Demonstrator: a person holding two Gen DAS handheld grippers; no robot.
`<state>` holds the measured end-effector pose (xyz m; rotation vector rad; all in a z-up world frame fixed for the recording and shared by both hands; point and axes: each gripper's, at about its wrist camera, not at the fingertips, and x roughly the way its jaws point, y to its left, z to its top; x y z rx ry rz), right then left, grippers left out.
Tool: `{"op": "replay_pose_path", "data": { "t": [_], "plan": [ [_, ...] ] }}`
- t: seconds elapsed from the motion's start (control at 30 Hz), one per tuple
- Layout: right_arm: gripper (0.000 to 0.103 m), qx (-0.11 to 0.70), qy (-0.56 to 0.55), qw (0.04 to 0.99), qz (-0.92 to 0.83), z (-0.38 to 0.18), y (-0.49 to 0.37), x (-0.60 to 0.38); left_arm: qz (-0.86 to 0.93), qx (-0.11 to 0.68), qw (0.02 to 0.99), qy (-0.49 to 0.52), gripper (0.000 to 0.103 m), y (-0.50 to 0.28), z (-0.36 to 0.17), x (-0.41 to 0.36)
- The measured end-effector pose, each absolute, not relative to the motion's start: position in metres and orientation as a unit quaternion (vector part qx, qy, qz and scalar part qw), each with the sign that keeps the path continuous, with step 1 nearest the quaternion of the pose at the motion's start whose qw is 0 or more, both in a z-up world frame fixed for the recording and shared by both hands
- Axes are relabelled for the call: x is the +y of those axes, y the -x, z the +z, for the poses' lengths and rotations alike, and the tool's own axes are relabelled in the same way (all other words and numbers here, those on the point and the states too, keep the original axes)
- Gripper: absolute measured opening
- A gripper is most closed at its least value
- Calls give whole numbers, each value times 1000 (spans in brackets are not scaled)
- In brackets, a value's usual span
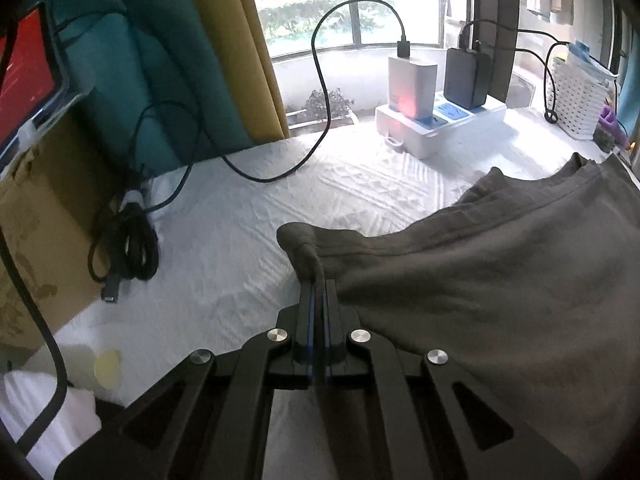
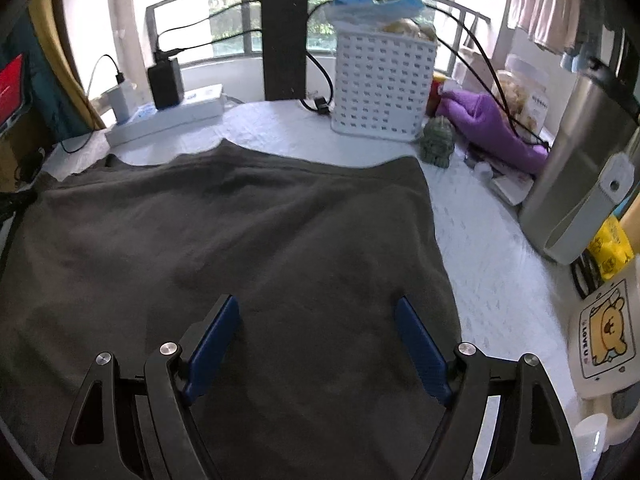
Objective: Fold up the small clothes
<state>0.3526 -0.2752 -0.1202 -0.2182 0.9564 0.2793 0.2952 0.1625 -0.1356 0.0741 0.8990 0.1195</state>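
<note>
A dark grey garment (image 2: 240,240) lies spread on the white tablecloth (image 2: 480,248). In the left wrist view it fills the right side (image 1: 500,280). My left gripper (image 1: 319,284) is shut on a pinched fold at the garment's left edge, which stands lifted off the cloth. My right gripper (image 2: 318,308) is open and empty, its blue pads (image 2: 216,340) hovering just above the garment's near part, close to its right edge.
A power strip with chargers (image 1: 436,116) and a white basket (image 2: 382,84) stand at the back. Black cables (image 1: 128,248) and a cardboard box (image 1: 36,232) lie at the left. A purple cloth (image 2: 488,124), a figurine (image 2: 438,142), a metal appliance (image 2: 580,176) and a mug (image 2: 604,332) crowd the right.
</note>
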Motion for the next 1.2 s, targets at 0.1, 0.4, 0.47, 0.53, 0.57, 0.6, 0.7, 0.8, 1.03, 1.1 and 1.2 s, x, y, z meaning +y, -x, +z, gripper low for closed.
{"op": "replay_pose_path", "data": {
  "t": [0.1,0.4,0.47,0.53,0.57,0.6,0.7,0.8,1.03,1.1,1.2],
  "plan": [
    [83,458,100,875,126,-120,-354,-277,61,445,893,-36,3,-297,-136,161],
    [83,432,88,885,152,-98,-344,-265,41,404,914,7,42,-263,-89,136],
    [83,429,89,883,167,-97,-342,-254,9,407,913,10,42,-254,-85,117],
    [83,429,101,881,174,-99,-339,-243,-15,416,909,20,42,-247,-88,102],
    [83,431,107,879,175,-102,-339,-239,-24,420,907,26,42,-246,-89,97],
    [83,434,116,876,174,-105,-338,-235,-42,430,901,39,42,-242,-95,89],
    [83,447,133,869,165,-118,-337,-232,-60,454,888,44,42,-235,-111,72],
    [83,452,122,868,166,-123,-339,-236,-60,476,876,53,42,-231,-125,66],
    [83,449,119,872,155,-120,-337,-237,-52,466,881,57,42,-230,-127,70],
    [83,446,115,875,148,-116,-332,-241,-48,468,881,53,42,-229,-127,70],
    [83,442,111,879,139,-109,-326,-250,-38,467,882,48,43,-224,-123,67]
  ]
}}
